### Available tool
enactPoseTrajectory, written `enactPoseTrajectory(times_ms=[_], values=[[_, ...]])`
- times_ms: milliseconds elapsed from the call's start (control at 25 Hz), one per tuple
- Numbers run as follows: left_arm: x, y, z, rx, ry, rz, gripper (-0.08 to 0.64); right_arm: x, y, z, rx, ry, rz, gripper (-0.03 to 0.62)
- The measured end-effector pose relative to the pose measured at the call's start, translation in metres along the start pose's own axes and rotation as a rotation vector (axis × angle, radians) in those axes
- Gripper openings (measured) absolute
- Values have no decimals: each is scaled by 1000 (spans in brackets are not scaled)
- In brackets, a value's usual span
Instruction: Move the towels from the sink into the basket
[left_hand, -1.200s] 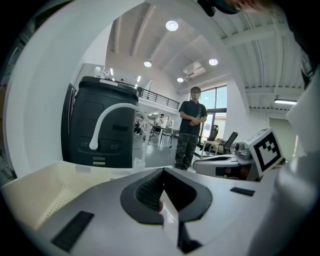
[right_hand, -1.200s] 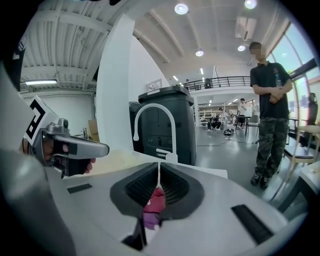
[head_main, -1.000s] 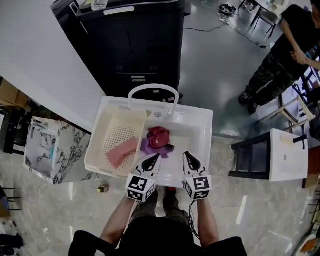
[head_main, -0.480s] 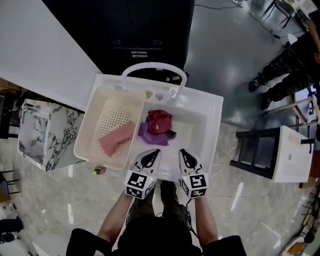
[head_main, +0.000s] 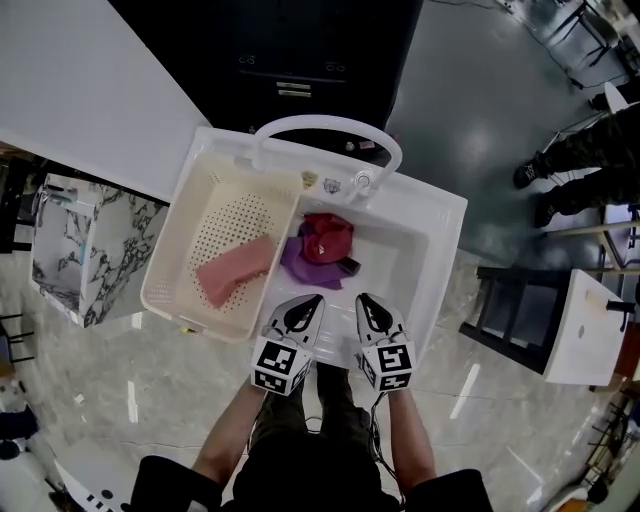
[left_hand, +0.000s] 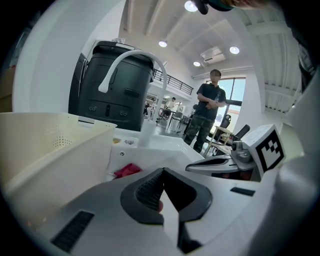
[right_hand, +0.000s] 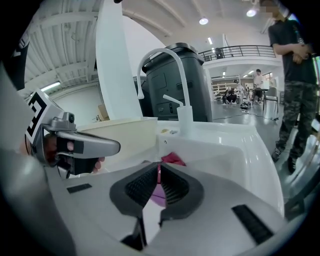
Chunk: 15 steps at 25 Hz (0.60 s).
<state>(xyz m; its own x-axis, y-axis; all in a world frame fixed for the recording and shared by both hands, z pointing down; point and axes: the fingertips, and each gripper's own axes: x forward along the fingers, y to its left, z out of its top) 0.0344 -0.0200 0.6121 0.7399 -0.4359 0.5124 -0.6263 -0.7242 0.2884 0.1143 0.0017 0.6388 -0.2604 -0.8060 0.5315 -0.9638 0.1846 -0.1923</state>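
Heads-up: left gripper (head_main: 314, 300) and right gripper (head_main: 362, 300) are both closed on nothing; descend like that and you only shove cloth. Red towel (head_main: 328, 236) sits bunched on purple towel (head_main: 300, 266) in the sink (head_main: 420, 262), 12 o'clock of your jaws, no clear long axis; one grab may drag both. Pink towel (head_main: 236, 271) in the basket (head_main: 190, 230) lies 8-to-2.

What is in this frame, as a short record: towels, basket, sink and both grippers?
sink: white, with an arched faucet at the far side
basket: cream, set in the sink's left part
in basket: pink towel
in sink: red towel partly over purple towel
left gripper: shut, empty, at the sink's near rim
right gripper: shut, empty, beside the left
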Motion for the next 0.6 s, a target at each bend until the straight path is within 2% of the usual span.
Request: enactPoseTrajectory(times_ms=[360, 400, 480, 600], values=[[11, 8, 0, -15, 2, 13, 5, 56, -8, 2, -34, 43, 59, 41], [11, 10, -1, -18, 4, 16, 5, 64, -9, 1, -35, 56, 68, 49], [11, 13, -2, -25, 7, 19, 5, 81, -9, -3, -38, 85, 88, 107], [12, 16, -4, -31, 12, 17, 5, 105, -13, -13, -41, 135, 96, 132]])
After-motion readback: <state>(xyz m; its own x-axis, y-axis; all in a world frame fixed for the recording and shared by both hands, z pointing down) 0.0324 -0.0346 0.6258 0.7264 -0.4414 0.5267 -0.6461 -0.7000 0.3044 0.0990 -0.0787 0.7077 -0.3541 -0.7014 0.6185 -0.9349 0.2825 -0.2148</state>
